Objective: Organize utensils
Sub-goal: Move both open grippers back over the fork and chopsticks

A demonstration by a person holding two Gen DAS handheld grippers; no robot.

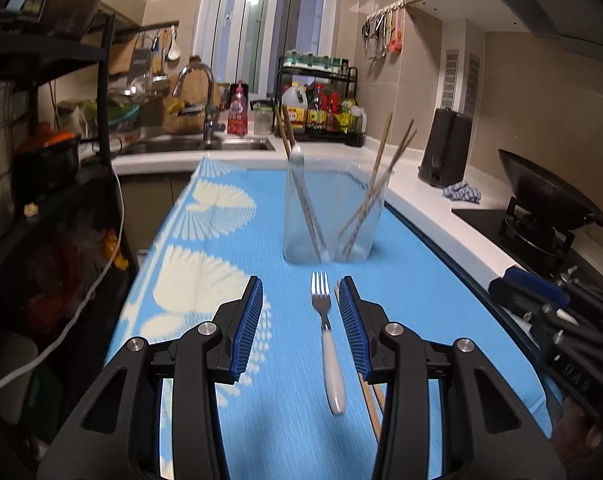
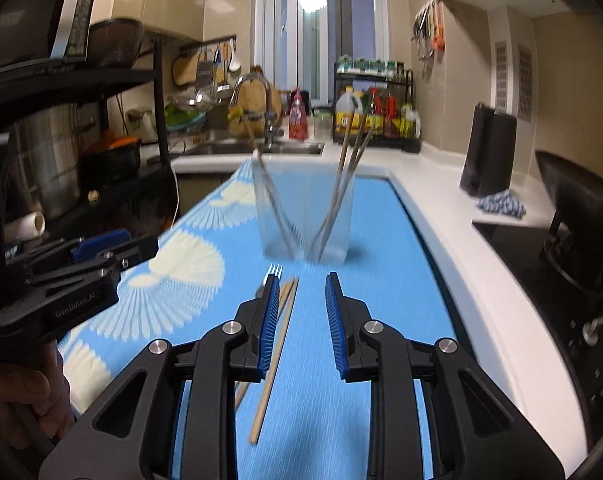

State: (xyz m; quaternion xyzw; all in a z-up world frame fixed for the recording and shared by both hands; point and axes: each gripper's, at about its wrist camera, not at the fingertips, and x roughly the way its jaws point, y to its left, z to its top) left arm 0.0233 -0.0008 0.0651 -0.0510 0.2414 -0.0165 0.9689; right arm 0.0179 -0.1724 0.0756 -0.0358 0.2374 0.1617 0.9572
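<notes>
I'm working over a table spread with a blue cloth (image 1: 401, 320) printed with pale fan shapes, set in a narrow kitchen. A white counter (image 1: 433, 200) runs along the right and turns at the far end to a steel sink (image 1: 189, 145) with a curved tap (image 1: 205, 92). A black rack (image 1: 321, 100) of bottles stands in the corner, a dark wok (image 1: 549, 196) sits on the hob at right, and a black shelf (image 1: 41, 52) stands at left.

Ahead on the cloth stands a clear holder (image 1: 328, 216) with two compartments. The left one holds utensils with long metal stems; the right one holds thin wooden chopsticks (image 1: 381, 176) leaning outward.

A fork (image 1: 328, 340) lies flat before the holder, steel tines toward it, its smooth white handle toward me. Loose chopsticks (image 2: 275, 356) lie just right of it, roughly parallel.

My left gripper (image 1: 300, 292) hangs above the cloth, jaws wide apart and holding nothing, the fork between its ribbed blue pads (image 1: 248, 320). My right gripper (image 2: 301, 284) is likewise wide open and empty, the loose chopsticks beside its left pad.
</notes>
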